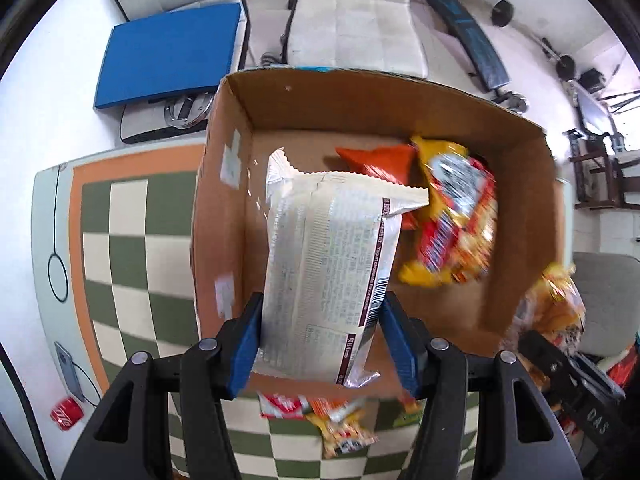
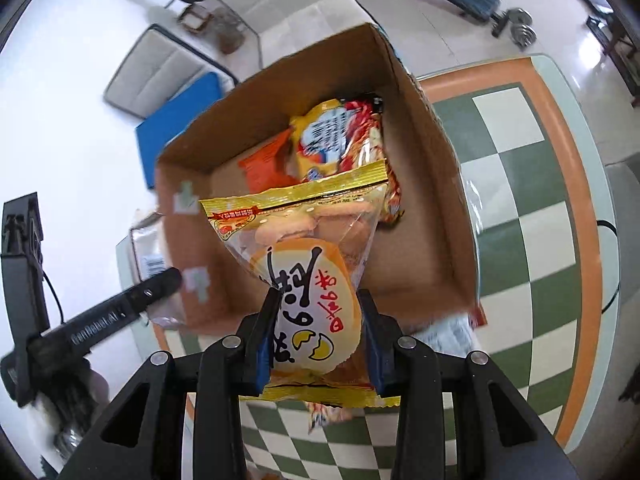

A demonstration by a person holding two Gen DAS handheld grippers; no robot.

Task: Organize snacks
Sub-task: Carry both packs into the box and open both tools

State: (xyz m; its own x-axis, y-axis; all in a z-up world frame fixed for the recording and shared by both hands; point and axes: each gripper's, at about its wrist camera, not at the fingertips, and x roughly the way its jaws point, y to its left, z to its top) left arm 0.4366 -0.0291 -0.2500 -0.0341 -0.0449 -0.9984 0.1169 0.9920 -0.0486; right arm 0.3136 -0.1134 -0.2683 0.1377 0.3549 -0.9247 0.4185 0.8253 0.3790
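My left gripper (image 1: pixel 322 344) is shut on a silver-white cookie pack (image 1: pixel 324 264), which hangs over the left half of an open cardboard box (image 1: pixel 224 216). Inside the box lie an orange pack (image 1: pixel 380 164) and a yellow-red snack bag (image 1: pixel 456 216). My right gripper (image 2: pixel 318 342) is shut on a clear yellow-trimmed biscuit bag (image 2: pixel 304 264), held above the near part of the same box (image 2: pixel 436 200). In the right wrist view the orange pack (image 2: pixel 264 164) and the yellow-red bag (image 2: pixel 340 136) lie at the box's far end. The left gripper's black body (image 2: pixel 120 312) and its pack (image 2: pixel 146 248) show at the left.
The box stands on a green-and-cream checkered table (image 1: pixel 132 248). Several loose snack packs (image 1: pixel 332 420) lie on the table by the box's near side. A red can (image 1: pixel 66 418) and a phone (image 1: pixel 70 368) sit near the table's left corner. White chairs (image 1: pixel 352 20) and a blue pad (image 1: pixel 168 52) lie beyond.
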